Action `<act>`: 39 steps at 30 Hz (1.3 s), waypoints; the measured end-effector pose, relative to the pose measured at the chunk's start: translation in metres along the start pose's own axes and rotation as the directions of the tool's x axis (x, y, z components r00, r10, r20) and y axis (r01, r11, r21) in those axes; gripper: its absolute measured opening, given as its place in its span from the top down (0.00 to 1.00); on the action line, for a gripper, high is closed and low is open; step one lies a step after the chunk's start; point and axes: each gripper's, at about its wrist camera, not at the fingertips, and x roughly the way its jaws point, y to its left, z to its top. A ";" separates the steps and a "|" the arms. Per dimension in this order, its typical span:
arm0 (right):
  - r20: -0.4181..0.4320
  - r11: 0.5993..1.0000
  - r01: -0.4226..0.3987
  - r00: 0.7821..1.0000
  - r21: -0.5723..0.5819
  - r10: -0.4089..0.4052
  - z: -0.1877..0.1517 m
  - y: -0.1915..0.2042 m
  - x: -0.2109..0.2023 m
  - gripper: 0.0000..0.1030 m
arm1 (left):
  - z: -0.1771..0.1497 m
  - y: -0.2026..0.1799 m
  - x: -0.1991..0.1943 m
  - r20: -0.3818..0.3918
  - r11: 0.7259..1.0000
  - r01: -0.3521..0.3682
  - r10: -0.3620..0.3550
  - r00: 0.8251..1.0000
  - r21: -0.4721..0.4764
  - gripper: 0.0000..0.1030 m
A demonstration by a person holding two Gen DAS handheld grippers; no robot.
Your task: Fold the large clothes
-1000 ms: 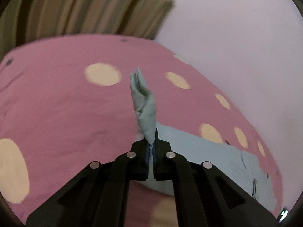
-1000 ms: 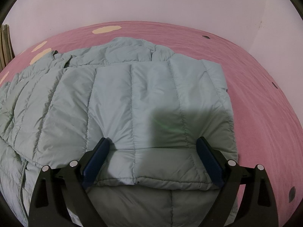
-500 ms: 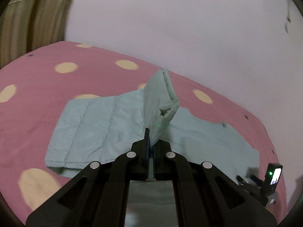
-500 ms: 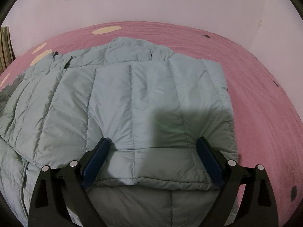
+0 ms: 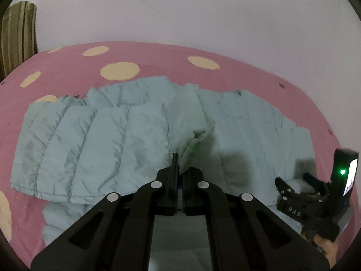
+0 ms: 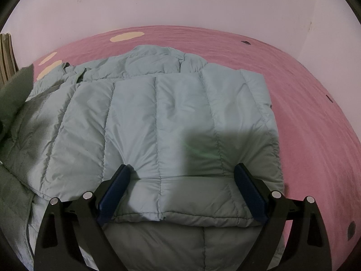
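A pale blue quilted puffer jacket (image 5: 101, 140) lies spread on a pink bed. My left gripper (image 5: 180, 164) is shut on a fold of the jacket's sleeve (image 5: 191, 122), which rises from the jaws above the jacket's middle. The right gripper shows in the left wrist view (image 5: 300, 194) at the right, resting on the jacket. In the right wrist view the right gripper (image 6: 182, 180) is open, its blue pads (image 6: 115, 187) either side of a folded quilted panel (image 6: 180, 117) of the jacket. The lifted fabric shows at the left edge (image 6: 15, 94).
The pink bedspread (image 5: 158, 58) has cream dots (image 5: 119, 71) and small dark marks. A white wall (image 5: 203, 11) runs behind the bed. A striped curtain (image 5: 15, 36) hangs at the far left. Bare bedspread lies right of the jacket (image 6: 315, 113).
My left gripper has swung right with the sleeve, carrying it over the jacket's body and lower. The right gripper has not moved; the lifted fabric now enters its view at the left.
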 end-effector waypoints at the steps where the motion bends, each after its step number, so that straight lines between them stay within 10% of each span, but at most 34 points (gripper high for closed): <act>1: 0.000 1.000 -0.001 1.000 0.000 0.001 0.000 0.001 0.000 0.10 | -0.002 -0.001 0.001 -0.009 1.000 -0.001 0.001 1.000 0.003 0.98; 20: 0.000 1.000 0.000 1.000 0.000 0.000 -0.001 0.001 -0.001 0.10 | -0.020 -0.039 0.028 -0.059 0.995 -0.050 0.055 0.997 0.089 0.97; 27: 0.000 1.000 0.002 1.000 -0.002 -0.002 0.000 0.001 0.000 0.10 | -0.023 -0.047 0.021 -0.050 0.990 -0.071 0.078 0.996 0.124 0.55; 39: -0.006 1.000 -0.001 1.000 -0.001 0.001 0.001 0.001 -0.002 0.11 | -0.024 -0.020 -0.031 -0.019 0.984 -0.145 0.147 0.989 0.105 0.38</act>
